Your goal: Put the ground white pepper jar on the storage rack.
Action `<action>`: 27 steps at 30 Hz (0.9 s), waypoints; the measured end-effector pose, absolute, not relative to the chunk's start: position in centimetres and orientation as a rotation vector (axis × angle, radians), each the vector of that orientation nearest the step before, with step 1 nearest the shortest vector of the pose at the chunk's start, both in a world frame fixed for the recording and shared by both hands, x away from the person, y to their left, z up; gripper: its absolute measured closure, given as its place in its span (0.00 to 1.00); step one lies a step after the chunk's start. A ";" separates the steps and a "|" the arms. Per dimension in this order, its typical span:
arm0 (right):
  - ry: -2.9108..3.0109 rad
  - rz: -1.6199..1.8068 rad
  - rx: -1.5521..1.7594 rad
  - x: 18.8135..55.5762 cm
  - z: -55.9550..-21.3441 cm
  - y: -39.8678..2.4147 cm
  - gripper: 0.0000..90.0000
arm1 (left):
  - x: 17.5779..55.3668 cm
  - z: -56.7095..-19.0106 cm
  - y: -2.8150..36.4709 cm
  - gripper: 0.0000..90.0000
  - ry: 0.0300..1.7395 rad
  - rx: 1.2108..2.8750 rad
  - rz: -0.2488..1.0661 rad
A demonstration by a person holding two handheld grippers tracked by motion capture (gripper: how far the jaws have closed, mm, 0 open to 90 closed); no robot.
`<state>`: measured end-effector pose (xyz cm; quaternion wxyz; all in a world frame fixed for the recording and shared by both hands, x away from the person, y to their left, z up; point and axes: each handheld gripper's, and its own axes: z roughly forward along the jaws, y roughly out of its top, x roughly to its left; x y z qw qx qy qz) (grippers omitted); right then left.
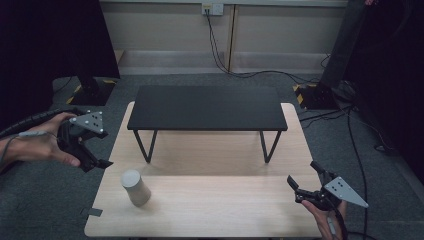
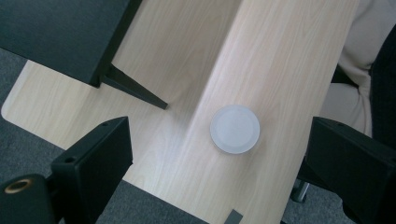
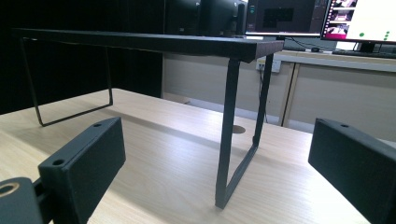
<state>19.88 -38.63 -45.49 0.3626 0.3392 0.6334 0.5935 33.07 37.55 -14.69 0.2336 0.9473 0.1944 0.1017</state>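
A pale grey cup stands upside down on the front left of the light wooden table. In the left gripper view the cup shows from above as a round disc. My left gripper hangs open above the table's left edge, up and left of the cup, with nothing between its jaws. My right gripper is open low over the front right corner, aimed at the right leg of the black shelf.
The black shelf on thin metal legs spans the back half of the table. A small dark tab sticks out at the front left edge. Cables and black stand bases lie on the grey carpet around.
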 end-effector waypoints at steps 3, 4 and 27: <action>1.630 1.528 0.875 19.9 -45.5 -38.6 0.04 | 33.0 -15.8 37.8 0.07 0.532 2.591 0.273; 1.630 1.528 0.875 19.9 -45.5 -38.6 0.04 | 33.0 -16.4 37.9 0.07 0.533 2.583 0.266; 1.634 1.528 0.883 19.8 -45.5 -38.6 0.04 | 33.6 -26.2 38.7 0.09 0.536 2.491 0.162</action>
